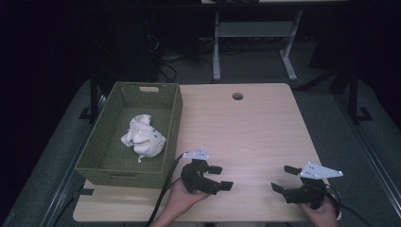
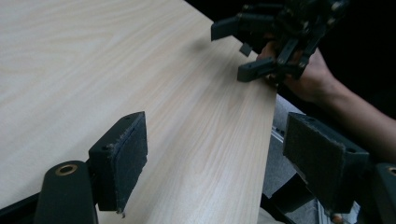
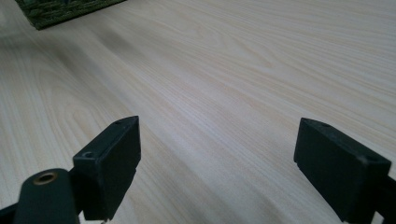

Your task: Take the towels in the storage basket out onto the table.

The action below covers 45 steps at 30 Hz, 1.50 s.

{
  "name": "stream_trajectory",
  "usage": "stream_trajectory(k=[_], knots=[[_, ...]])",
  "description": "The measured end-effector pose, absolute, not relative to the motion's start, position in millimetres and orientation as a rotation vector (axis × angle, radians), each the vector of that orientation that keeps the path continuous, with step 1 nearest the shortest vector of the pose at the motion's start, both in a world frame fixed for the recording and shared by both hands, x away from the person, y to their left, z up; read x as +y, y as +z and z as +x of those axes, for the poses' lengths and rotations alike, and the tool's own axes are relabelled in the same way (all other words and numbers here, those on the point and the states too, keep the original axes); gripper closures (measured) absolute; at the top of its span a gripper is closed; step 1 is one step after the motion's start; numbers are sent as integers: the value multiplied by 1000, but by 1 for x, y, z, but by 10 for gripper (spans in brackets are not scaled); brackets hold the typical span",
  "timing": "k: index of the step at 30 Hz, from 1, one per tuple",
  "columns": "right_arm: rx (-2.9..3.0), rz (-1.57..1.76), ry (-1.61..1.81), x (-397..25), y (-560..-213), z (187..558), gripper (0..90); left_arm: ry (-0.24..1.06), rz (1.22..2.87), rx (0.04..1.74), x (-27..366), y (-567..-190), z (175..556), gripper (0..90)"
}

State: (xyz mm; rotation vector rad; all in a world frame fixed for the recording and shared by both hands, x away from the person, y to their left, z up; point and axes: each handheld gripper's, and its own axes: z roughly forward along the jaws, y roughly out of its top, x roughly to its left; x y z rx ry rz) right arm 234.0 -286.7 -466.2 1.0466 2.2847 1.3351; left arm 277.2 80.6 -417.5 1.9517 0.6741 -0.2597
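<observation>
A green woven basket [image 1: 174, 118] stands at the table's left side, and a crumpled white cloth [image 1: 143, 136] with small coloured spots lies inside it. My left gripper [image 1: 221, 177] rests low over the table's front edge, just right of the basket, jaws wide apart and empty [image 2: 215, 158]. My right gripper [image 1: 285, 178] sits near the front right corner, also open with nothing between its jaws [image 3: 217, 163]. In the left gripper view the right gripper [image 2: 245, 49] and the hand holding it appear at the table edge. A corner of the basket [image 3: 60, 9] shows in the right gripper view.
The light wooden table [image 1: 246, 127] has a round cable hole [image 1: 237, 96] near its far edge. Beyond the table stand white desk legs [image 1: 216, 47] and dark cables on a grey floor. A black cable [image 1: 163, 189] trails from the left gripper.
</observation>
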Motion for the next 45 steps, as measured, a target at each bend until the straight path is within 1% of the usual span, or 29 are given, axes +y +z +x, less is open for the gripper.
stream_trajectory(k=[6, 8, 22, 25, 31, 39, 45], knots=[[2286, 1038, 1333, -286, -465, 234, 142, -232, 1967, 662, 91, -403, 282, 217], [2290, 1033, 1329, -286, -465, 234, 144, -200, 1974, 663, 96, -396, 284, 226], [2288, 1036, 1328, -286, -465, 234, 143, -198, 1949, 671, 123, -371, 293, 237], [2296, 1028, 1327, -285, -466, 234, 143, -197, 1944, 661, 133, -360, 296, 256], [2294, 1034, 1337, -285, -466, 233, 142, -169, 1964, 668, 146, -348, 300, 256], [2303, 1025, 1330, -284, -466, 233, 142, -165, 1966, 677, 161, -339, 306, 256], [2301, 1024, 1325, -285, -465, 232, 143, -175, 1952, 690, 182, -329, 313, 256]])
